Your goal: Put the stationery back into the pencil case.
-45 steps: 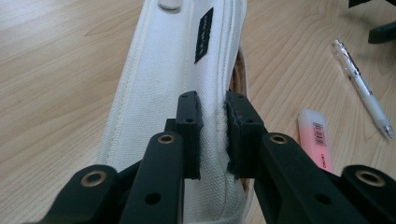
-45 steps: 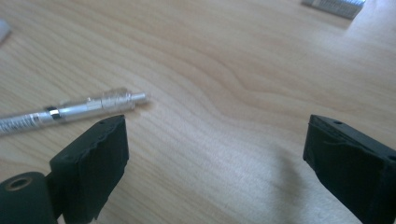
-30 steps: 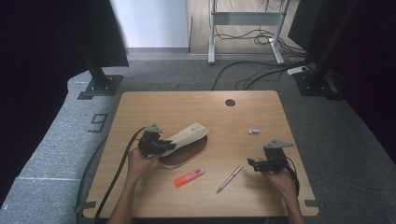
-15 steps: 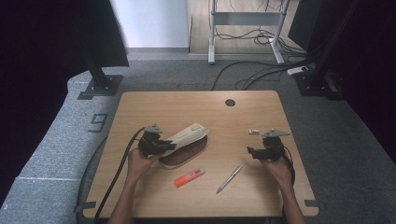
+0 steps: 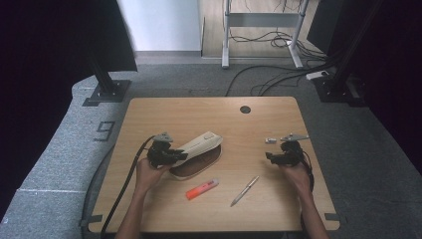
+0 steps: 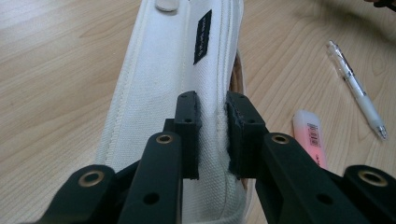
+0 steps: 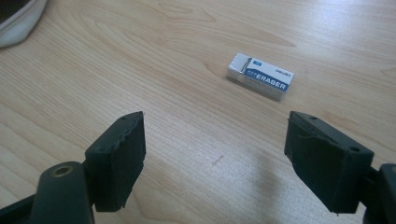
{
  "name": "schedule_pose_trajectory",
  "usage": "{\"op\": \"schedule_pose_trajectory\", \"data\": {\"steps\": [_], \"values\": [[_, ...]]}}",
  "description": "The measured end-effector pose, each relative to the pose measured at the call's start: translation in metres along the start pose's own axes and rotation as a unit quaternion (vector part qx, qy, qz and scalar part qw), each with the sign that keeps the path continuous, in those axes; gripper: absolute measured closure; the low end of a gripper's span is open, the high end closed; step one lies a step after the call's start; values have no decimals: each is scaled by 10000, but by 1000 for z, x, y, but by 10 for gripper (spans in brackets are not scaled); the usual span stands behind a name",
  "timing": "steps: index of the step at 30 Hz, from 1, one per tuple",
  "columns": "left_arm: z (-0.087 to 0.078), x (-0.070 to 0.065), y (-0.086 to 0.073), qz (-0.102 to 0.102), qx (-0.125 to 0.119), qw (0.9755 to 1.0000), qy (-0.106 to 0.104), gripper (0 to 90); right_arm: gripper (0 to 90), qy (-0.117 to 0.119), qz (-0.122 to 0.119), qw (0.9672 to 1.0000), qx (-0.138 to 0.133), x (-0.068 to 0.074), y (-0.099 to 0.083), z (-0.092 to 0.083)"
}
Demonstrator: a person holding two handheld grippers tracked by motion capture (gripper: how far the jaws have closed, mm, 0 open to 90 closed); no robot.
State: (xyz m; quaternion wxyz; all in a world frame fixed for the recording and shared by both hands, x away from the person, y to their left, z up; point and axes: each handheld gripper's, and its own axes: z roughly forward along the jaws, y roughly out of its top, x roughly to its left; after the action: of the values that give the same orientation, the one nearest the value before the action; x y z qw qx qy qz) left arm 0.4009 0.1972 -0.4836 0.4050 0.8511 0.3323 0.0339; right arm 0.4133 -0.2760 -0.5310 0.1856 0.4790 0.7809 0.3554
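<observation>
Two hand-held grippers at a wooden table (image 5: 149,119) — one pouch, one eraser, one pen, one highlighter.
Left gripper (image 6: 212,133) pinches the white canvas pencil pouch (image 6: 163,79). Right gripper (image 7: 215,149), jaws wide but just closing on nothing; small white-and-blue eraser (image 7: 260,75) lies just ahead, lettering legible here. Silver pen (image 5: 244,190) and orange highlighter (image 5: 202,189) between the grippers.

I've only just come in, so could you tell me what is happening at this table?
A person works at a wooden table with tongs in each hand. The left tongs are shut on the edge of a white pencil case, holding it. The right tongs are open, their jaws having just been closing with nothing between them, and point at an eraser lying a little ahead. An orange highlighter and a pen lie loose nearby.
</observation>
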Motion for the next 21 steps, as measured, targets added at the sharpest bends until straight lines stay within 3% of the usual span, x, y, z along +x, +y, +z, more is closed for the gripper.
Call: {"op": "schedule_pose_trajectory", "data": {"steps": [21], "values": [[-1,0,0,15,3,10000,-26,754,249,18,-178,9997,150,-17,17,15]]}}
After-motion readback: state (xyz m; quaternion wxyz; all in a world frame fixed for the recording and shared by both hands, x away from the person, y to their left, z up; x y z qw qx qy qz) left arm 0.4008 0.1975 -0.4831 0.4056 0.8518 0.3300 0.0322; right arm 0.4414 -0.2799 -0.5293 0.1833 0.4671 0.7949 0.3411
